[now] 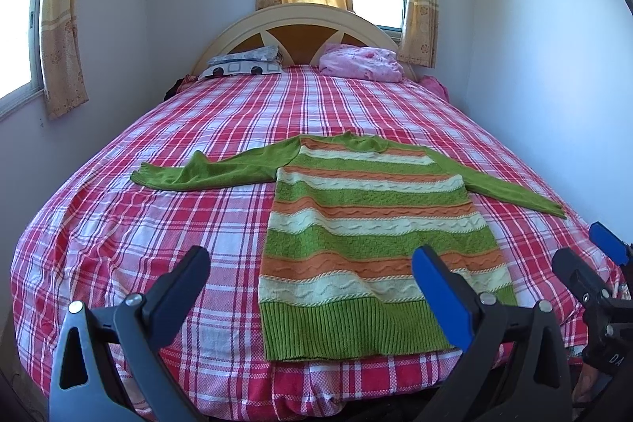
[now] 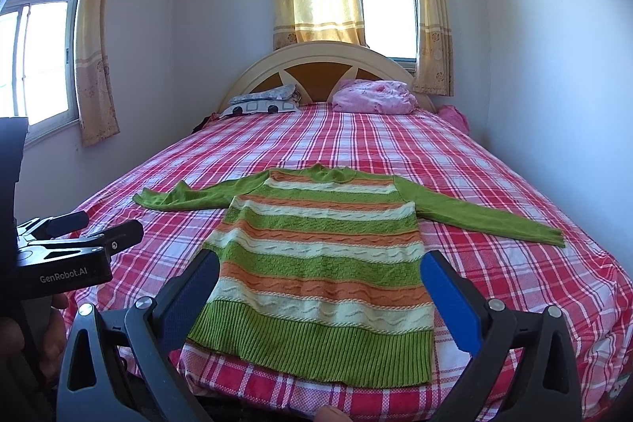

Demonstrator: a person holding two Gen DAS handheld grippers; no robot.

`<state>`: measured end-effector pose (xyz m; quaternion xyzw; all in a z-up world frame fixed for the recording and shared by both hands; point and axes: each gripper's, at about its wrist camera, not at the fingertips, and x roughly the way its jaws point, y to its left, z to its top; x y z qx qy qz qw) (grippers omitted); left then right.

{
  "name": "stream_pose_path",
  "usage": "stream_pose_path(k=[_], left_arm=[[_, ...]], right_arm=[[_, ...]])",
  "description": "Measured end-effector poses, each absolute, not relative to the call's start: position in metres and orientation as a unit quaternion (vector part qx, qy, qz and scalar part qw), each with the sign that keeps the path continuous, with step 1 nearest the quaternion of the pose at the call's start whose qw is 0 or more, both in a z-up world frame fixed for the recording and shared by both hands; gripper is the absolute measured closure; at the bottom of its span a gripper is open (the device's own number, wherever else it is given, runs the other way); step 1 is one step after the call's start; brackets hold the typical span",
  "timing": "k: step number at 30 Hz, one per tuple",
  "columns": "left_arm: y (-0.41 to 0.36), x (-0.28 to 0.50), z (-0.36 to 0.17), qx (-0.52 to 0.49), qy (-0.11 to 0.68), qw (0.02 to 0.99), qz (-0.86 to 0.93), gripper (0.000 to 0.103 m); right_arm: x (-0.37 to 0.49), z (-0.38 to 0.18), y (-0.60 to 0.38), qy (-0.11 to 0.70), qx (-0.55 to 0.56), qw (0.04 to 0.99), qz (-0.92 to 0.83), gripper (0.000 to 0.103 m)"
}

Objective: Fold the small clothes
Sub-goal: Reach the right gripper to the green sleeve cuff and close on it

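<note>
A small knitted sweater with green, orange and cream stripes lies flat on the bed, hem towards me, both green sleeves spread out sideways. My left gripper hovers open above the hem's left part with nothing between its fingers. My right gripper is open too, held over the lower body of the sweater, empty. In the left wrist view the right gripper shows at the right edge. In the right wrist view the left gripper shows at the left edge.
The bed has a red, pink and white checked sheet. Pillows and a pink bundle lie at the headboard. Walls stand close on both sides, with curtained windows behind. A hand holds the left gripper's handle.
</note>
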<state>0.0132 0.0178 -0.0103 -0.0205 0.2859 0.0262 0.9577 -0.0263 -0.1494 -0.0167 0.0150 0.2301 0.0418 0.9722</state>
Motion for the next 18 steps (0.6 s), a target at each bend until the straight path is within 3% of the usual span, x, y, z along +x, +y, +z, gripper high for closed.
stream_pose_path(k=[7,18], left_arm=[[0.015,0.043,-0.028,0.023,0.286,0.957,0.032,0.0],[0.018,0.139,-0.065,0.041,0.286,0.956,0.043,0.0]], right_arm=[[0.005,-0.039,-0.18,0.255,0.042,0.965,0.049,0.001],[0.091,-0.102,-0.316,0.316,0.137,0.937,-0.048,0.001]])
